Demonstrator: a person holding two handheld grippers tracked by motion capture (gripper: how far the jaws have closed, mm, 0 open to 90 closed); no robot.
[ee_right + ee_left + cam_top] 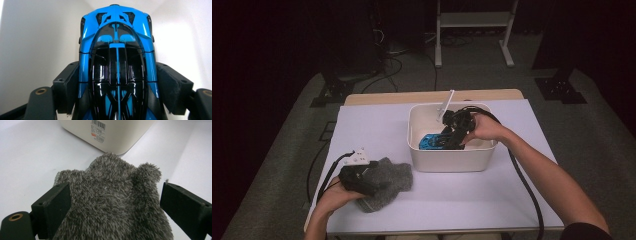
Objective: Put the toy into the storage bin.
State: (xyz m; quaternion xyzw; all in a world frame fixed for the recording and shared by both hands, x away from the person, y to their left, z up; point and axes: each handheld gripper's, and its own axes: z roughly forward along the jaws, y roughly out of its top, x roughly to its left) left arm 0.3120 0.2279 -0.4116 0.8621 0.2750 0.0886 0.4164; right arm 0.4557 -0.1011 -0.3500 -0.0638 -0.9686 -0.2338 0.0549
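Note:
A blue and black toy car (432, 141) lies inside a white plastic bin (452, 162) at the middle of the table. My right gripper (449, 140) reaches down into the bin. In the right gripper view its pads sit against both sides of the car (116, 50), so the right gripper (117, 77) is shut on it. A grey fuzzy cloth (392, 180) lies on the table at the front left. My left gripper (373, 181) rests over it, open. In the left gripper view the cloth (112, 207) lies between the jaws of my left gripper (115, 195), touching the left one and apart from the right one.
The bin (117, 135) stands just beyond the cloth, label side facing it. A white sheet (377, 130) covers the table; free room lies to the left and front of the bin. A black cable (527, 185) trails from the right gripper across the front right.

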